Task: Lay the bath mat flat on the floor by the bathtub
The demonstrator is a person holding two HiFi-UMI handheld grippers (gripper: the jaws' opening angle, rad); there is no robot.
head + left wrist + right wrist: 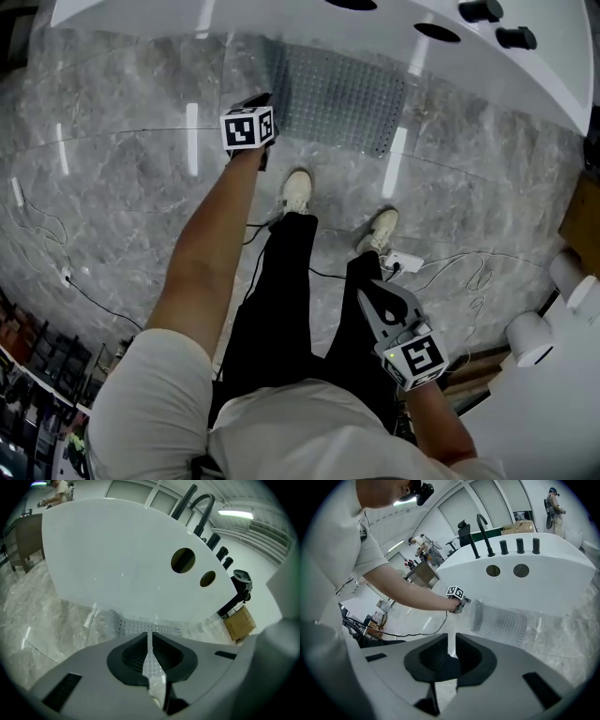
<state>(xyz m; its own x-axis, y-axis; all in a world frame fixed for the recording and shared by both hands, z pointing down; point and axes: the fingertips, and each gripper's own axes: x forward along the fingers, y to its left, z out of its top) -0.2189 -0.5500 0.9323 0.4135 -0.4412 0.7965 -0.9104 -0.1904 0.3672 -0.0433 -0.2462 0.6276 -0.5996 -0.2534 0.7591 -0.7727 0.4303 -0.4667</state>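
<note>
A translucent grey studded bath mat (337, 98) lies spread on the marble floor against the white bathtub (281, 19). My left gripper (269, 101) is stretched out to the mat's left edge and is shut on it. In the left gripper view a strip of the mat (151, 660) runs between the closed jaws of my left gripper (150, 639), with the tub (117, 559) beyond. My right gripper (367, 292) hangs back by the person's right leg, shut and empty. The right gripper view shows my right gripper (452, 641), the mat (501, 620) and the left gripper (466, 602) at its edge.
The person's shoes (297, 190) (380, 230) stand just in front of the mat. A white power strip (403, 261) and cables (450, 272) trail across the floor. Black tap knobs (497, 23) sit on the tub rim. White fixtures (553, 375) stand at right, a cardboard box (240, 623) beyond the tub.
</note>
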